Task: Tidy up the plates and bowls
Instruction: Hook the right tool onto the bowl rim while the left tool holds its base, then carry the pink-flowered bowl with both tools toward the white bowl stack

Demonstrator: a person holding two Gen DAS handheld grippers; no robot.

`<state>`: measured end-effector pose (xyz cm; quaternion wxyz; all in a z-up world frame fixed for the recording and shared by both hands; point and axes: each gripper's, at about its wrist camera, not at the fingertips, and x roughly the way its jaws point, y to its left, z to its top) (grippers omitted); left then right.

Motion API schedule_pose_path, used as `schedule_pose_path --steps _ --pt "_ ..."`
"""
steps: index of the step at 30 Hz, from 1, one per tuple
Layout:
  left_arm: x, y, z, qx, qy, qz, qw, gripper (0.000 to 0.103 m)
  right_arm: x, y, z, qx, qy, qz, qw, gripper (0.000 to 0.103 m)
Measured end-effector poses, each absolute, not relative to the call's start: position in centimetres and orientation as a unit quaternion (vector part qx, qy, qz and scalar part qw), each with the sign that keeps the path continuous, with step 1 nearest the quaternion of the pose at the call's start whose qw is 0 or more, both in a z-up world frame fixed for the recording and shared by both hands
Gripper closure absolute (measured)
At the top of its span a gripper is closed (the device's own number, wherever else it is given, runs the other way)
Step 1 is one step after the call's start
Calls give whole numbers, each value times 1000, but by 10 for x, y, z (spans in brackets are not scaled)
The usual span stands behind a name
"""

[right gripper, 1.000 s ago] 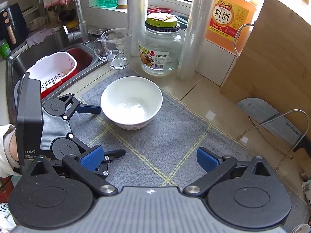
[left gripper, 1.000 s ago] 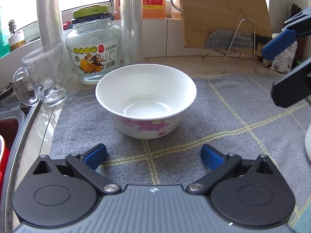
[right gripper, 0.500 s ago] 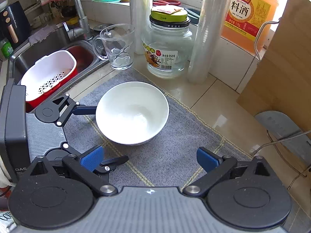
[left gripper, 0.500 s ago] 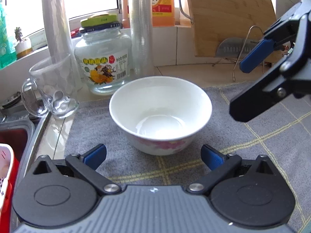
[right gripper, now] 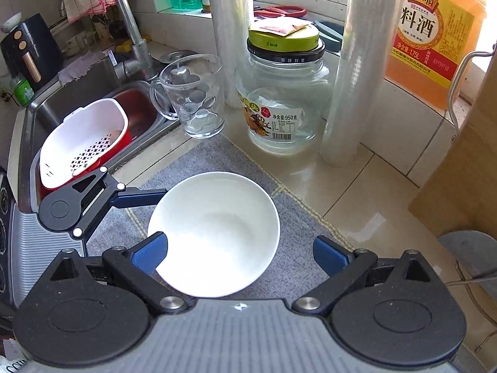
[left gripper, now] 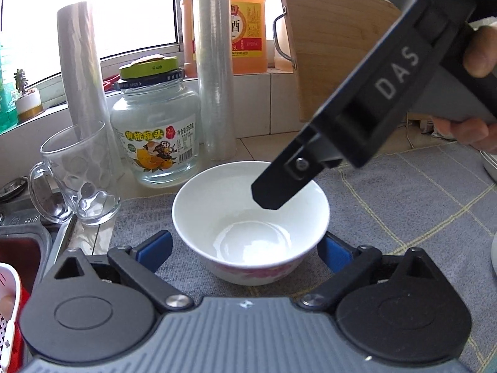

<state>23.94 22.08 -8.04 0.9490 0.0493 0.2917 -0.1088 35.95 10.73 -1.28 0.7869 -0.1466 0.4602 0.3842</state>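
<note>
Closing my left gripper (left gripper: pixel 245 248) around the bowl (left gripper: pixel 250 217), I have one blue pad on each side of its wall, low near the flowered foot; I cannot tell whether the pads touch it yet. The bowl sits upright and empty on the grey mat (left gripper: pixel 403 199), near the mat's sink-side edge.

My right gripper (right gripper: pixel 240 253) hangs over the same bowl, pointing steeply down, and its jaws are closing too. The left pad overlaps the bowl's rim from above, the right pad stands clear of it over the mat, so nothing is gripped there. In the left view one dark finger of that gripper reaches over the bowl's mouth, with my hand (left gripper: pixel 478 52) on its handle.

Behind the bowl, off the mat, stand a glass mug (right gripper: pixel 194 96), a jar (right gripper: pixel 281 93) with a green lid and two rolls of film. The sink (right gripper: pixel 93 93) holds a white strainer (right gripper: pixel 84 143) in a red tub.
</note>
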Motion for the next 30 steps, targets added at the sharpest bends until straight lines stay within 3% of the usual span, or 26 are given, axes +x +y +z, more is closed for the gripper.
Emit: schedule_pose_path --steps 6,15,30 --pt "238 222 -80 45 289 -122 948 10 372 119 -22 -148 469 392 778 15" --pt "238 223 -79 40 291 -124 948 11 381 132 -31 -149 477 408 764 25" --pt "238 223 -78 49 294 -131 946 11 386 129 -34 -132 487 416 757 25"
